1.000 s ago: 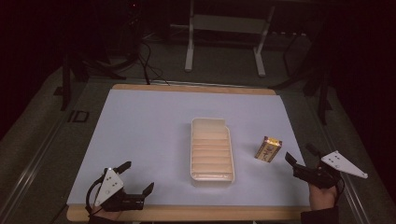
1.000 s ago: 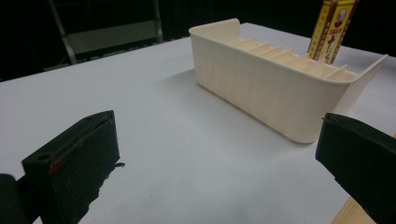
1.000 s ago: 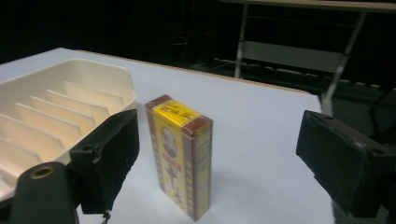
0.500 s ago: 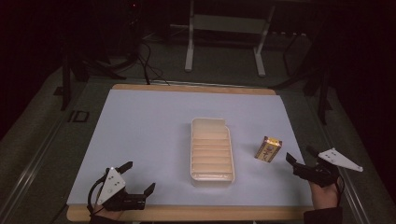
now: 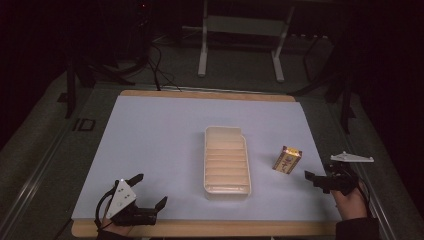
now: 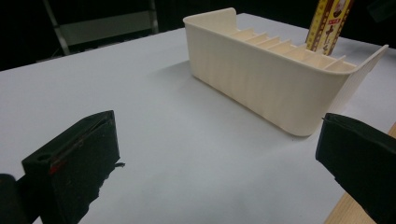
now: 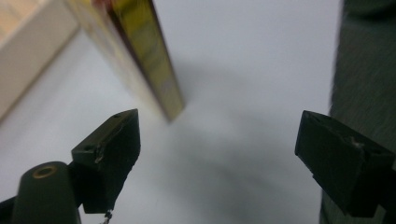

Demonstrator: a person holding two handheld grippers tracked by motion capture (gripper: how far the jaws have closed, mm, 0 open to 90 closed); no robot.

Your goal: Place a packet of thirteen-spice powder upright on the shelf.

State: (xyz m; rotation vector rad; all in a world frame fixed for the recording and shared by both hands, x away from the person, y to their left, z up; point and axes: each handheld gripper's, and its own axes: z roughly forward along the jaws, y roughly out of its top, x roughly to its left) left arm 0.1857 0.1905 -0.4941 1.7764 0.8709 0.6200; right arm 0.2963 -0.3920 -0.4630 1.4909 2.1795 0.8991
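Table (image 5: 150,135): tray (image 5: 226,160), box (image 5: 287,160).

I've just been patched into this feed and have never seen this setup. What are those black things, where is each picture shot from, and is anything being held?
No robot here: a person stands at the near edge of the table and holds a handheld two-jaw tool in each hand. The high view looks down from above: the left gripper is at the lower left, the right gripper at the lower right. The other two pictures come from cameras riding on the grippers, looking along their black jaws. On the white tabletop sits a cream ribbed tray, with a small yellow box to its right, standing on the table outside it. Both grippers are open and hold nothing; the right one points at the box.
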